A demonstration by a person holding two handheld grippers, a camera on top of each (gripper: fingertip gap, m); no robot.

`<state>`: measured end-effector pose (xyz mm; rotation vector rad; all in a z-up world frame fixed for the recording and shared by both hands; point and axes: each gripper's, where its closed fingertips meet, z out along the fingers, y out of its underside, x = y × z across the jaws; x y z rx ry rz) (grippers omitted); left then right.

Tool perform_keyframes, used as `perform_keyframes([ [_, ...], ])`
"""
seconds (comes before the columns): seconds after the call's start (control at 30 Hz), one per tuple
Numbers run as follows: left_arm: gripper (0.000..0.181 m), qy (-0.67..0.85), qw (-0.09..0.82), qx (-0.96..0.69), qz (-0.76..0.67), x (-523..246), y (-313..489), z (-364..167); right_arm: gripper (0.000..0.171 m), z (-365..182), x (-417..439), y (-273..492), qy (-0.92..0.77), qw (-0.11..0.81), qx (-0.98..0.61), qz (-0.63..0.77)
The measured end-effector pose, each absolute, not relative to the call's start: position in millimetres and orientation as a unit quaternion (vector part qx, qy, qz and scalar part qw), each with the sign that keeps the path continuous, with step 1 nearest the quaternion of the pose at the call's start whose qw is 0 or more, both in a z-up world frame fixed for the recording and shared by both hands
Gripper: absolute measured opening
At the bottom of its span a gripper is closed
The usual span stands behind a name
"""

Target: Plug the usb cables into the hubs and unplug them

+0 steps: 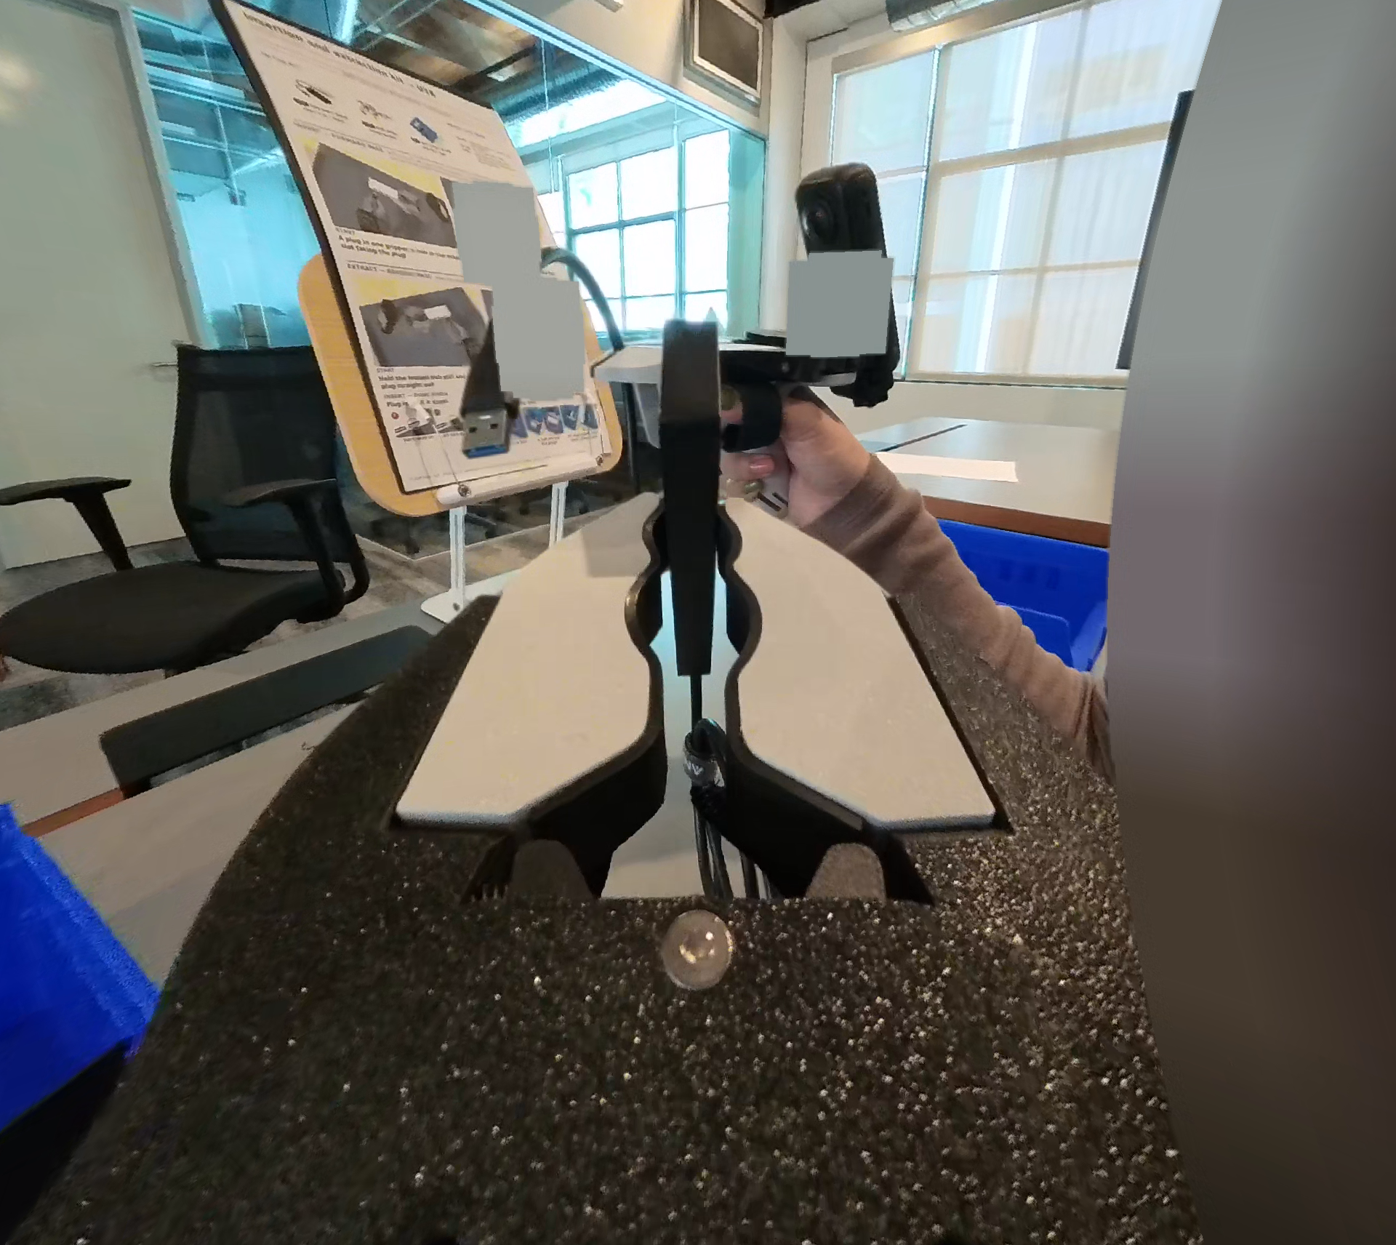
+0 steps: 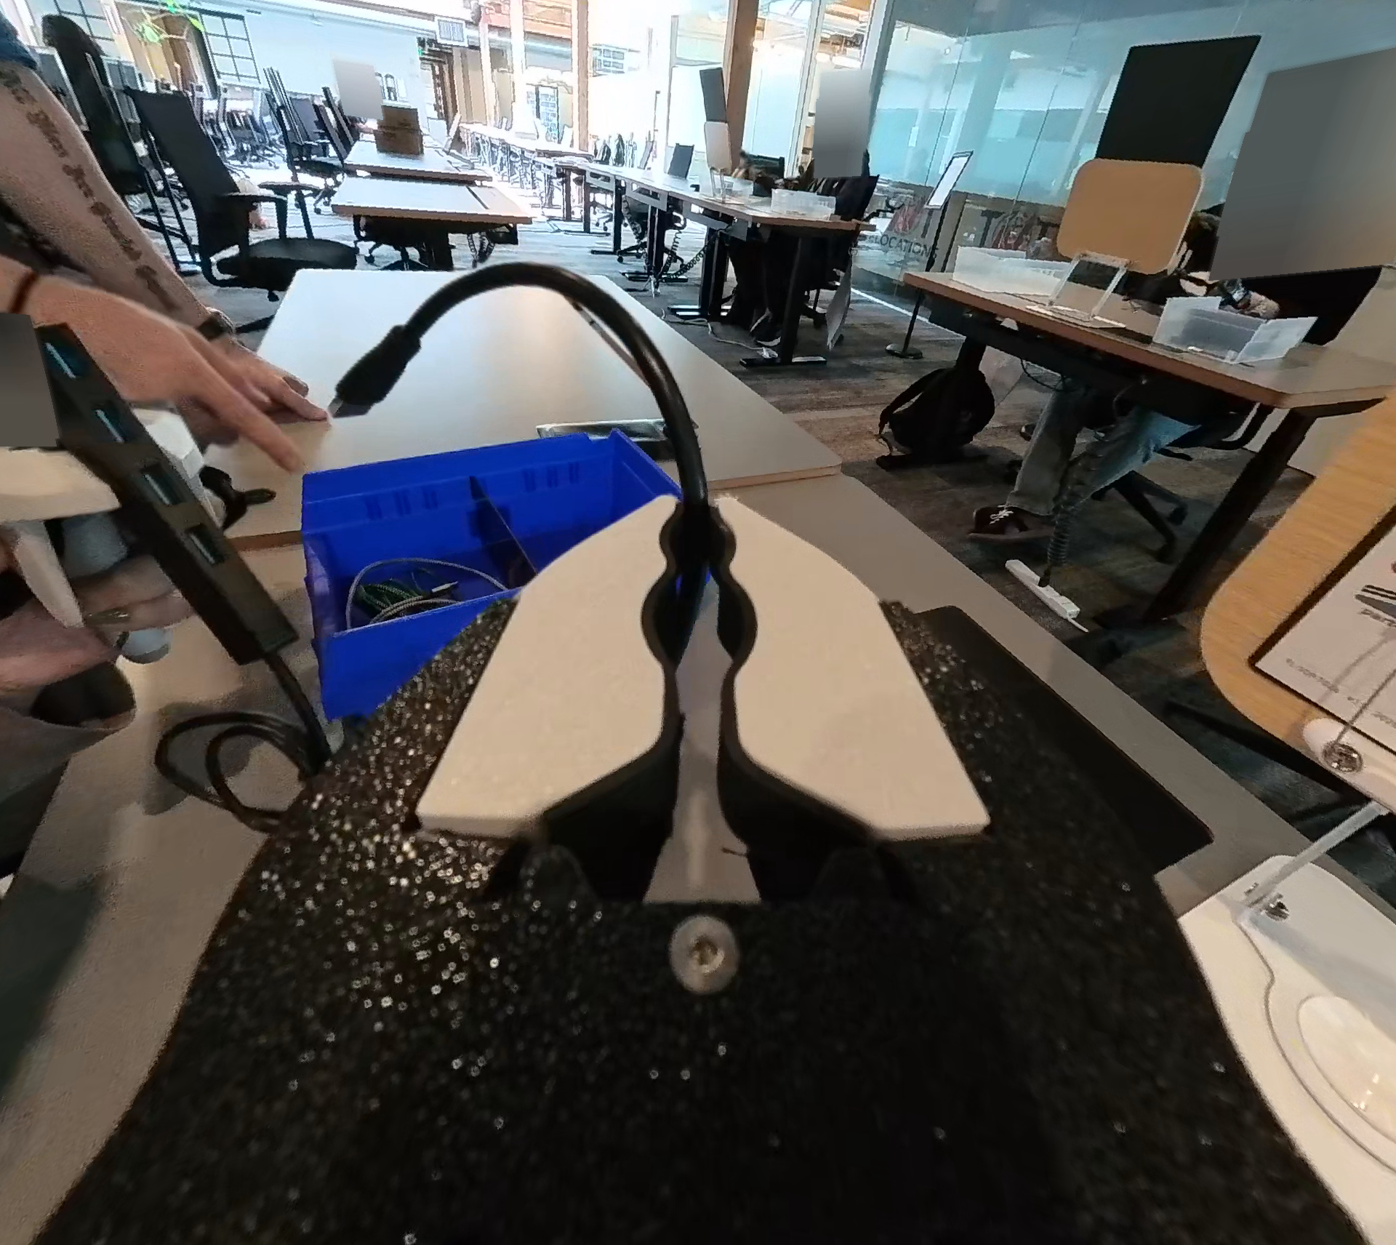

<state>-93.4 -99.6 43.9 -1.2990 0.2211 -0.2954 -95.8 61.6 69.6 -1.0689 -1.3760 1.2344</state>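
Hub (image 1: 689,498) clamped upright at frame centre between the left tool (image 1: 691,544), edge-on, probably to present its ports sideways. USB plug (image 1: 483,434) hanging just left of it, still apart, not yet inserted. Cable (image 2: 684,453) pinched in the right tool (image 2: 691,555), arching up and leftward toward the hub. Blue bin (image 2: 423,529) behind on the surface (image 2: 529,370), holding spare cables.

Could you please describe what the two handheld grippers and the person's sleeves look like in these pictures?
Both the left gripper and the right gripper have pale grey, flat fingers with wavy black inner edges, set on a black body of speckled, sparkly foam with a round stud at its centre. The right gripper has a black pistol-style handle with a black camera on top. The sleeve is a tan knit.
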Motion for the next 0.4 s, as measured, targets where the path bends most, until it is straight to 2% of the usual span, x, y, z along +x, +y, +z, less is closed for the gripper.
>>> perform_keyframes([
  [0.4, 0.011, 0.122, 0.753, -0.637, -0.110, -40, -59, 11, 0.004, 59, -98, 75, -0.565, 0.478, -0.462, 0.489],
])
